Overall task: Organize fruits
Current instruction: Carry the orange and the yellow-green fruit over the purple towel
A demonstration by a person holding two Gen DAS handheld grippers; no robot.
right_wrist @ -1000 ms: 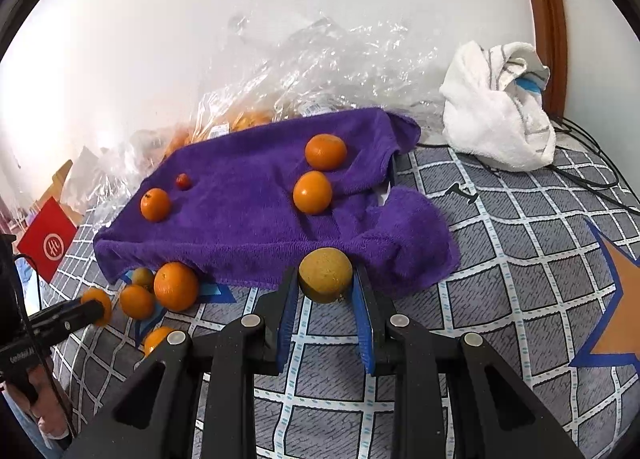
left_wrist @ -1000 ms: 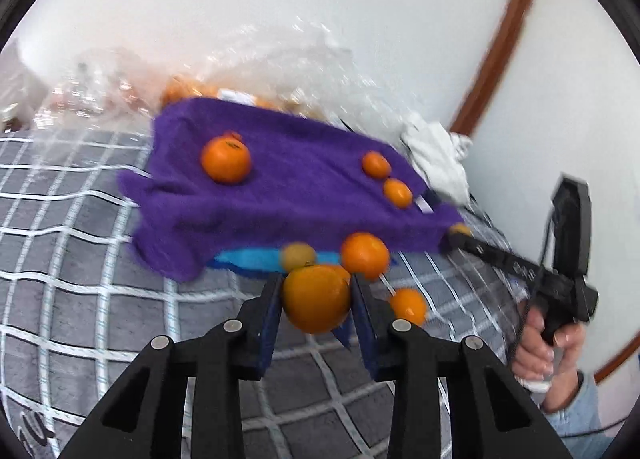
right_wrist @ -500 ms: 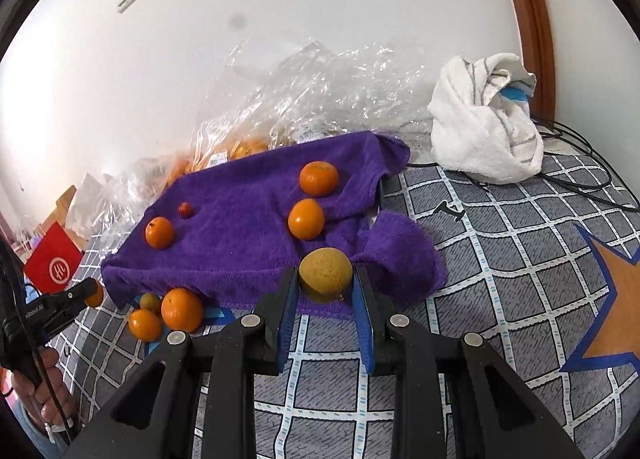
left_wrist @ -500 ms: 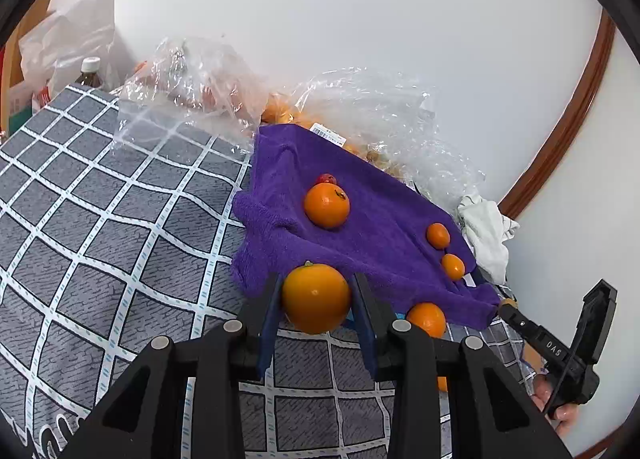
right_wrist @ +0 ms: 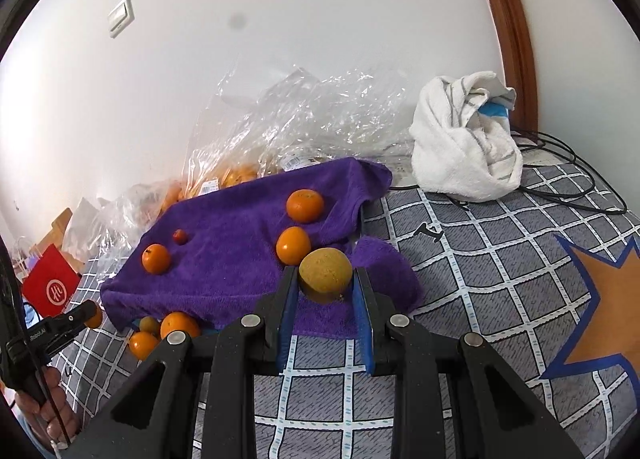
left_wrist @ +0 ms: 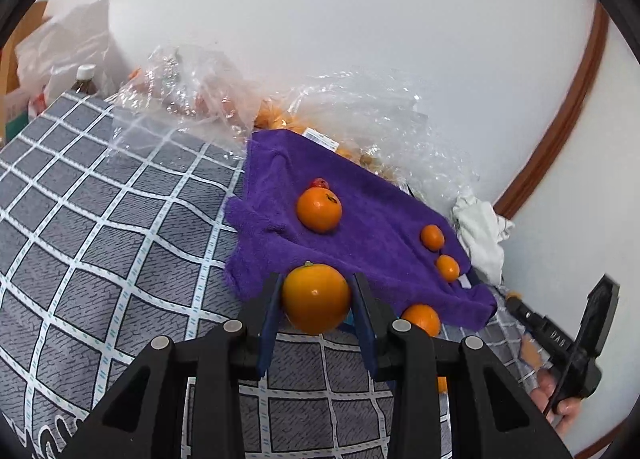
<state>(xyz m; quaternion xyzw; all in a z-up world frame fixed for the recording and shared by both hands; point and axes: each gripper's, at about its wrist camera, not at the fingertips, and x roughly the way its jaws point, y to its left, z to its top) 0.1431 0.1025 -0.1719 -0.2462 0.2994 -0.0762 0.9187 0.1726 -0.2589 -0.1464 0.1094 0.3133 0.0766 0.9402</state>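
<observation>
Both grippers hold fruit above the checked bed

The left gripper [left_wrist: 316,299] is clamped on a bright orange [left_wrist: 316,297] over the purple towel's [left_wrist: 360,215] near edge; the right gripper [right_wrist: 325,283] is clamped on a dull yellowish fruit [right_wrist: 326,273] over the towel's other end. Three oranges and a small red fruit [right_wrist: 180,236] lie on the towel, more oranges lie on the bed [right_wrist: 500,279] beside its edge

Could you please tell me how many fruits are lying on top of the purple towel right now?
4: one orange near the towel's far end, another orange just before it, a third orange near the left edge, and a small red fruit beside that. None seems hidden.
</observation>
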